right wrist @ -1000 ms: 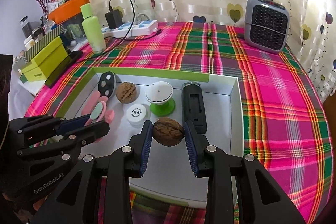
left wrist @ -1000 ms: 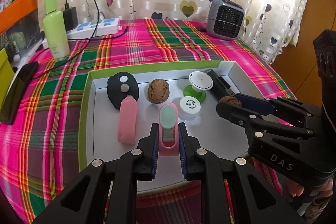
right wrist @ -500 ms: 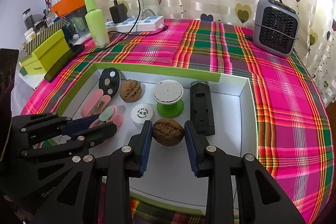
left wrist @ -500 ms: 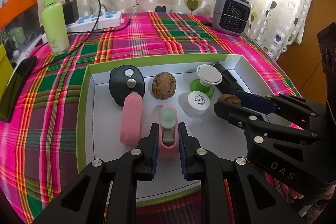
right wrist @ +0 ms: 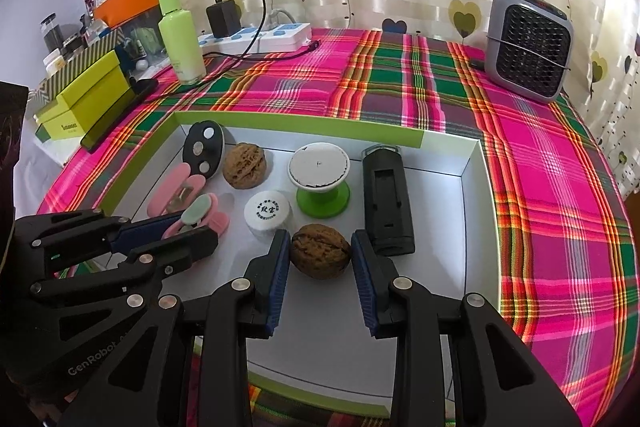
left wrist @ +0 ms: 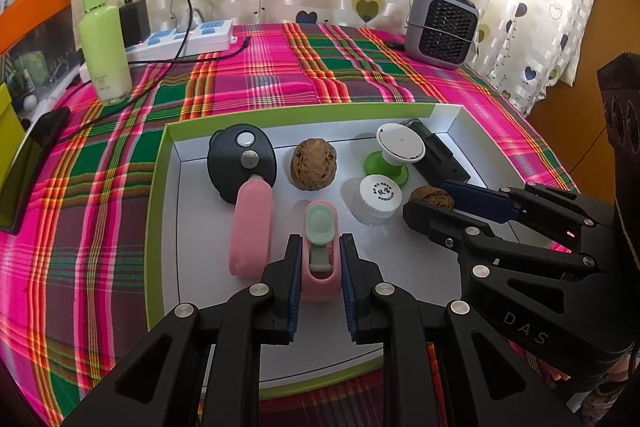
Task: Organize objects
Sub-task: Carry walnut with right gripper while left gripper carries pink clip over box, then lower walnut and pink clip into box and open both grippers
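The desk wears a bright pink and green checked cloth. On it sits a big flat white box with a green rim. The things to tidy are all inside this box.

The left gripper has its jaws clenched on a small pink plastic clip with a mint green top. In the left wrist view the clip is at 6 o'clock in the box, and it looks like it rests on the box floor. The right gripper has its jaws around a brown bumpy walnut. The left pad touches the nut, but I think I see a thin gap at the right pad, so I cannot tell if it is grasped. In the right wrist view that walnut sits at 6 o'clock in the box.

To do this step well, I think each hand should lift straight up and go slow. The walnut is round and could roll out, so the squeeze should stay on its middle. The white round cap is just beside the walnut, so do not bump it.

Now count, from big to small:
- one black long plastic holder
- one black oval piece with silver dots
- one white round disc on a green base
- two pink clips, the other one at 9 o'clock
- two walnuts, the other one at 11 o'clock
- one white cap
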`<state>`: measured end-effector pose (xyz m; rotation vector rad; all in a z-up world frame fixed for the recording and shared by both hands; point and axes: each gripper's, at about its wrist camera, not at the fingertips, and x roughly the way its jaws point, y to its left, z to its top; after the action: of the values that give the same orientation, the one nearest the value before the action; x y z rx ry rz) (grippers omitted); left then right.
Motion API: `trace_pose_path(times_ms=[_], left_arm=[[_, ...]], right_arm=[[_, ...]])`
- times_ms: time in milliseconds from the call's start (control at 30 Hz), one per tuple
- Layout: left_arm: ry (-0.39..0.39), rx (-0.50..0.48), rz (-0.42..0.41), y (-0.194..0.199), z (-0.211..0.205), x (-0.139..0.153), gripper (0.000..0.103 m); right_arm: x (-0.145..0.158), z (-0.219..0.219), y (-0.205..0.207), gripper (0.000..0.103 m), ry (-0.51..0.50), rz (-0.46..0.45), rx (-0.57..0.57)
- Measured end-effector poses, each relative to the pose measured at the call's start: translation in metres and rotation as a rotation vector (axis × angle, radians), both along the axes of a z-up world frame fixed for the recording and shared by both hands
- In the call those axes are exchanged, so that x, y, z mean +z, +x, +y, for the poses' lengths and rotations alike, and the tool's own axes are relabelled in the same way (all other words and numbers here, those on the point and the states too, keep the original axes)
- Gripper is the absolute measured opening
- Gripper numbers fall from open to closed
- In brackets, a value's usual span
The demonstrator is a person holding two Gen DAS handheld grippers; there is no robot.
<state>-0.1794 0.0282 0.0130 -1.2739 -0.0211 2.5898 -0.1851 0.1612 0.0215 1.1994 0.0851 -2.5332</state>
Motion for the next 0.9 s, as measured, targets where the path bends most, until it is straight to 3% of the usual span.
trace_pose_path(times_ms=[333,500,633,900], left_arm=[[0.006,-0.01,0.02,0.004,0.0,0.006,0.03],[0.008,-0.001,0.03,0.006,-0.003,0.01,0.033],[0.009,0.004,0.04,0.01,-0.005,0.013,0.035],[0.009,0.006,0.047,0.016,-0.007,0.015,0.035]], right_arm=[[0.0,-0.001,0.001,0.033,0.012,0.004,-0.006],[0.004,0.0,0.005,0.034,0.009,0.017,-0.012],[0.007,0.001,0.009,0.042,-0.003,0.021,-0.016],[0.009,0.002,0.016,0.042,-0.003,0.029,-0.029]])
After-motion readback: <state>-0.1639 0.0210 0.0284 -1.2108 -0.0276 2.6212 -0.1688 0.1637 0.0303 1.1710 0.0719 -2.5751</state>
